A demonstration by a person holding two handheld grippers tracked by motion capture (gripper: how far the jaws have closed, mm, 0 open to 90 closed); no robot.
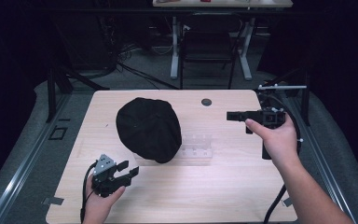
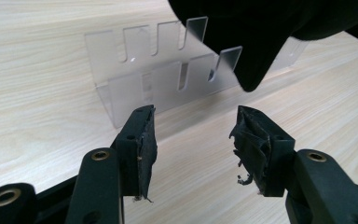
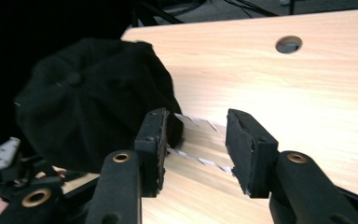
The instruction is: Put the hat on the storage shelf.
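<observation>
Pale wooden table (image 1: 223, 186). Black cap (image 1: 148, 129) draped over clear slotted rack (image 1: 196, 145), just ahead of left claw (image 1: 129, 170), spread, empty. Right claw (image 1: 231, 115) spread, well apart. Likely risk: tugging cap could topple rack.

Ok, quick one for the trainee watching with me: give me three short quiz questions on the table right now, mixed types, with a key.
1. True or false: the black cap covers part of the clear slotted rack.
2. Which gripper is nearer the cap: A left gripper, B right gripper?
3. Fill in: both grippers' jaws are ____.

Key: 1 true; 2 A; 3 open.
</observation>
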